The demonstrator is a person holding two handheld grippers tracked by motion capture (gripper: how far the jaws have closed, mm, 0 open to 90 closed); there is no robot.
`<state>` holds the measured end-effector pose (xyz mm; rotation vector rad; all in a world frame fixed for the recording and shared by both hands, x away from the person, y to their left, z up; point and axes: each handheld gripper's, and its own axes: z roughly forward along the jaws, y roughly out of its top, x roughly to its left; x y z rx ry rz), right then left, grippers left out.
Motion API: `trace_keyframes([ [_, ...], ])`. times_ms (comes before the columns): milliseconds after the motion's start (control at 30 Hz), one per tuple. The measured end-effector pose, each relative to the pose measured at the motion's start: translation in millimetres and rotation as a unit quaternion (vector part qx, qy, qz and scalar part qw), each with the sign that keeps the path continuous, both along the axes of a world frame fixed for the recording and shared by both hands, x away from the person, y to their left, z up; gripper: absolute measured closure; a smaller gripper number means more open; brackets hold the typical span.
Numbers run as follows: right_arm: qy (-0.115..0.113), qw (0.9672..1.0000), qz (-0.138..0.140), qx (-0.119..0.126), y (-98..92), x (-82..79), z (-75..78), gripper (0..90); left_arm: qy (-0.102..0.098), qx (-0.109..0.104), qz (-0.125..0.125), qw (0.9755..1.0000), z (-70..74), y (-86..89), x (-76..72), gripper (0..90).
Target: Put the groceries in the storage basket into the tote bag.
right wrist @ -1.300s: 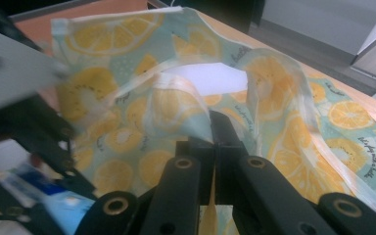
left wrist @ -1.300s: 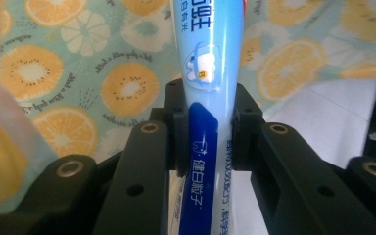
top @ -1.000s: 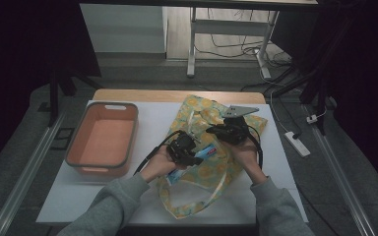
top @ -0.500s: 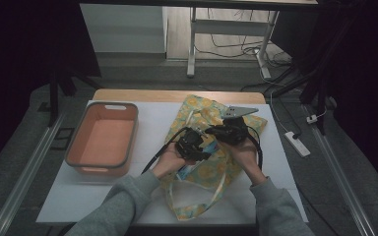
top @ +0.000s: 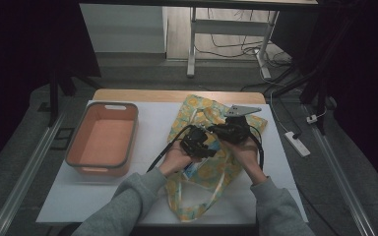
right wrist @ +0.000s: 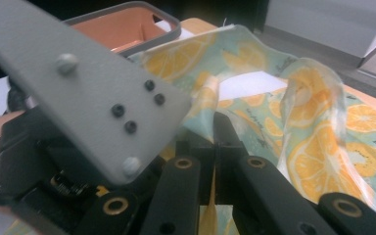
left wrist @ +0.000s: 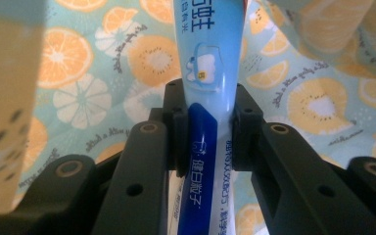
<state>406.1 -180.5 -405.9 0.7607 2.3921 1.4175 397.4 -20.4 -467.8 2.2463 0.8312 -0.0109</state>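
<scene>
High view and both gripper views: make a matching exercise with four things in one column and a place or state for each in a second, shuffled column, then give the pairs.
1. tube
2. tub
3. bag
4. power strip

A. on the floor, right of the table
B. pinched in the left claw
C. left part of the table
D. cloth pinched by the right claw

Pairs: 1-B, 2-C, 3-D, 4-A

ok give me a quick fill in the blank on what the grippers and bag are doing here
1. The left gripper is shut on a blue and white ____.
2. The bag is printed with slices of ____.
3. The right gripper pinches the bag's ____.
4. The orange bin sits to the ____ of the bag in the high view.

Missing words: tube; citrus fruit; fabric; left
</scene>
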Motion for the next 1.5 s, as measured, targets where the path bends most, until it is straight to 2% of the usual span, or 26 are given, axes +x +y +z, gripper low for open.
trace_keyframes([
  [200, 0.000, 0.9998, -0.017, 0.011, -8.3, 2.2, 1.9, 89.3, 0.000, -0.006, 0.017, 0.9998, -6.1, -1.5, 4.7, 73.2],
  [333, 0.007, 0.9996, -0.017, 0.023, -10.2, 3.5, 2.1, 89.3, -0.005, 0.002, 0.021, 0.9998, -10.3, -3.6, 5.9, 73.1],
  [500, 0.011, 0.9994, -0.019, 0.028, -9.8, 3.7, 1.5, 89.3, -0.014, -0.011, 0.040, 0.9990, -13.1, -6.1, 8.2, 73.1],
  [633, 0.012, 0.9992, -0.020, 0.033, -10.2, 4.0, 1.6, 89.3, -0.009, -0.033, 0.059, 0.9976, -16.0, -9.2, 12.9, 73.0],
  [700, 0.011, 0.9991, -0.027, 0.030, -10.7, 4.6, 1.0, 89.3, -0.018, -0.032, 0.067, 0.9971, -18.7, -12.0, 14.8, 72.7],
  [800, 0.020, 0.9986, -0.035, 0.035, -14.7, 7.8, -1.0, 89.3, -0.011, -0.036, 0.075, 0.9965, -24.5, -15.5, 17.8, 71.9],
  [833, 0.023, 0.9984, -0.037, 0.037, -15.9, 8.8, -1.6, 89.3, -0.014, -0.028, 0.076, 0.9967, -27.1, -16.4, 18.7, 71.6],
  [867, 0.025, 0.9982, -0.039, 0.037, -16.7, 9.6, -2.2, 89.3, -0.014, -0.017, 0.074, 0.9970, -30.2, -17.5, 19.6, 71.1],
  [933, 0.026, 0.9982, -0.042, 0.034, -17.8, 10.7, -3.3, 89.3, -0.007, -0.024, 0.069, 0.9973, -31.0, -17.0, 20.0, 64.6],
  [1000, 0.027, 0.9981, -0.043, 0.037, -18.7, 11.4, -4.2, 89.3, -0.017, -0.024, 0.072, 0.9970, -24.1, -14.1, 15.0, 54.8],
  [1067, 0.025, 0.9981, -0.044, 0.037, -19.7, 11.7, -3.7, 89.3, -0.024, -0.025, 0.059, 0.9976, -16.9, -11.2, 9.1, 46.4],
  [1133, 0.025, 0.9980, -0.044, 0.038, -20.0, 11.5, -3.4, 89.3, -0.025, -0.017, 0.044, 0.9986, -11.0, -6.9, 2.9, 42.9],
  [1333, 0.027, 0.9982, -0.043, 0.031, -19.0, 11.7, -4.6, 89.3, -0.013, -0.008, 0.017, 0.9997, -3.8, 13.1, -14.2, 39.3],
  [1400, 0.028, 0.9983, -0.042, 0.030, -19.0, 12.1, -5.2, 89.3, -0.016, 0.000, 0.005, 0.9999, -1.7, 22.9, -21.1, 39.0],
  [1500, 0.030, 0.9984, -0.041, 0.026, -18.4, 13.4, -7.1, 89.3, -0.025, -0.001, -0.008, 0.9997, 4.0, 37.5, -31.3, 38.8],
])
